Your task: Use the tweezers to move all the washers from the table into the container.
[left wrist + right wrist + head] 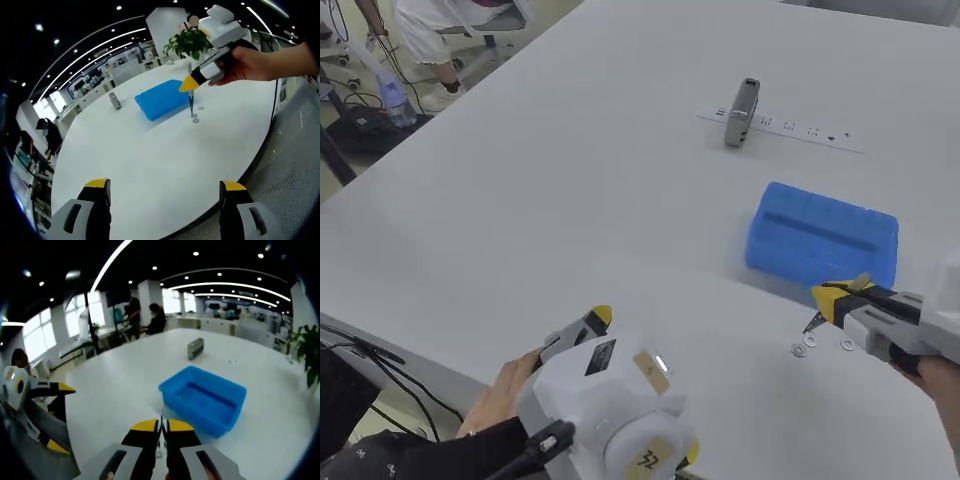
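Note:
Three small metal washers [801,349] lie on the white table [570,200] just in front of a blue container [822,236]. My right gripper [837,297] is shut on dark tweezers [812,323], whose tips point down right above the washers. From the left gripper view, the tweezers [191,105] stand upright over the washers [195,120] beside the container [160,98]. In its own view the right gripper [161,428] has its jaws closed together, with the container [205,397] just ahead. My left gripper [642,385] stays at the near table edge, open [165,187] and holding nothing.
A white power strip [790,128] with a grey block [742,110] on it lies behind the container. Cables hang off the near left table edge [360,350]. A person [435,30] sits at the far left. Other desks, people and a plant [187,42] stand beyond.

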Available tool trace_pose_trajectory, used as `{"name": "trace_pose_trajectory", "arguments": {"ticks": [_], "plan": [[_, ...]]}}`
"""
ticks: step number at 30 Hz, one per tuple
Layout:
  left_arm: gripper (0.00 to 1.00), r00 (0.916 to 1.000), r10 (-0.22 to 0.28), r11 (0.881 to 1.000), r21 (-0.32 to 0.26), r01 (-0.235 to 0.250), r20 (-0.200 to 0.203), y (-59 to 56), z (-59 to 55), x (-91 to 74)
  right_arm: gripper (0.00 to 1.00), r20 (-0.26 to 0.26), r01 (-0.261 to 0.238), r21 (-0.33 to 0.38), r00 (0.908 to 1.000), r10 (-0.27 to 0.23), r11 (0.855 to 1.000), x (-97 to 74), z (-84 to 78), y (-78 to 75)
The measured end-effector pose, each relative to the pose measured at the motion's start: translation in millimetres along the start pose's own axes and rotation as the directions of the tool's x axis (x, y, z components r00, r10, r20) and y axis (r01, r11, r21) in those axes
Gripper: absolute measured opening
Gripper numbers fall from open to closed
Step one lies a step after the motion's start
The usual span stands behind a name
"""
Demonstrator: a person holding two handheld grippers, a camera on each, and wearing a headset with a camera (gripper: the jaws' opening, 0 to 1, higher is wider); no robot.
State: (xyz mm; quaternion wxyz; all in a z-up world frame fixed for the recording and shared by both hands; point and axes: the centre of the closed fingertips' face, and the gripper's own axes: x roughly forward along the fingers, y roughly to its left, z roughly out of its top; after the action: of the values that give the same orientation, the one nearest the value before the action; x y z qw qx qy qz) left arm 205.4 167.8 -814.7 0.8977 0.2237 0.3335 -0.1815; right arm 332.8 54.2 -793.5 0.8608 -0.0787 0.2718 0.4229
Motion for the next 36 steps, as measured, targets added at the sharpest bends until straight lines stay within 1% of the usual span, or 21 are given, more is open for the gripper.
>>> {"name": "trace_pose_trajectory", "arguments": {"ticks": [4, 6, 8, 11, 14, 21, 26, 28, 29, 30, 32, 33, 35, 36], "plan": [[0.92, 1.0, -0.001, 1.0, 0.003, 0.001, -0.003, -0.3, -0.6, 0.4, 0.02, -0.012, 0.008, 0.003, 0.9999, -0.008, 1.0, -0.9, -3.9, -3.7], [0.92, 1.0, 0.0, 1.0, 0.002, 0.0, -0.004, -0.2, -0.9, 0.5, 0.02, -0.013, 0.005, 0.017, 0.9999, -0.005, 1.0, 0.9, -7.6, -3.4], [0.92, 1.0, 0.0, 1.0, 0.002, 0.0, -0.004, -0.2, -0.9, 0.5, 0.02, -0.014, 0.0, 0.022, 0.9999, 0.0, 1.0, 1.3, -7.7, -1.5], [0.92, 1.0, 0.0, 1.0, 0.003, 0.0, -0.005, -0.3, -1.0, 0.7, 0.02, -0.028, 0.007, 0.008, 0.9996, -0.006, 1.0, 3.9, -13.1, -1.4], [0.92, 1.0, 0.0, 1.0, 0.003, 0.0, -0.005, -0.2, -1.0, 0.6, 0.02, -0.023, 0.01, 0.002, 0.9997, -0.01, 1.0, 1.1, -11.5, -0.9], [0.92, 1.0, 0.0, 1.0, 0.004, 0.0, -0.006, -0.3, -0.9, 0.7, 0.02, -0.02, 0.014, -0.006, 0.9997, -0.014, 1.0, 1.3, -11.0, -0.7], [0.92, 1.0, 0.0, 1.0, 0.004, 0.0, -0.007, -0.6, -1.1, 0.7, 0.02, -0.017, 0.013, 0.004, 0.9998, -0.012, 1.0, 3.3, -12.5, -1.0], [0.92, 1.0, 0.001, 1.0, 0.004, -0.001, -0.006, -0.3, -0.9, 0.5, 0.02, -0.019, 0.013, -0.002, 0.9997, -0.013, 1.0, 3.9, -13.0, -0.5], [0.92, 1.0, 0.001, 1.0, 0.003, -0.001, -0.006, -0.4, -0.8, 0.4, 0.02, -0.039, 0.012, -0.013, 0.9992, -0.012, 1.0, 4.3, -17.5, 0.3], [0.92, 1.0, -0.001, 1.0, 0.003, 0.001, -0.006, -0.7, -0.7, 0.4, 0.02, -0.021, 0.009, -0.018, 0.9997, -0.01, 1.0, 6.0, -16.1, 1.8], [0.92, 1.0, 0.001, 1.0, 0.005, -0.001, -0.006, -0.4, -0.7, 0.3, 0.02, -0.014, 0.007, -0.04, 0.9999, -0.008, 0.999, 4.6, -16.0, 5.9], [0.92, 1.0, 0.0, 1.0, 0.004, 0.0, -0.006, -0.5, -0.7, 0.3, 0.02, -0.004, 0.014, -0.056, 0.9999, -0.014, 0.998, 4.8, -15.7, 5.8], [0.92, 1.0, 0.0, 1.0, 0.004, 0.0, -0.006, -0.4, -0.6, 0.2, 0.02, 0.0, 0.018, -0.046, 0.9998, -0.018, 0.999, 5.1, -15.1, 5.2], [0.92, 1.0, 0.0, 1.0, 0.004, 0.0, -0.005, -0.5, -0.6, 0.2, 0.02, 0.001, 0.013, -0.019, 0.9999, -0.013, 1.0, 5.6, -14.9, 5.7]]}}
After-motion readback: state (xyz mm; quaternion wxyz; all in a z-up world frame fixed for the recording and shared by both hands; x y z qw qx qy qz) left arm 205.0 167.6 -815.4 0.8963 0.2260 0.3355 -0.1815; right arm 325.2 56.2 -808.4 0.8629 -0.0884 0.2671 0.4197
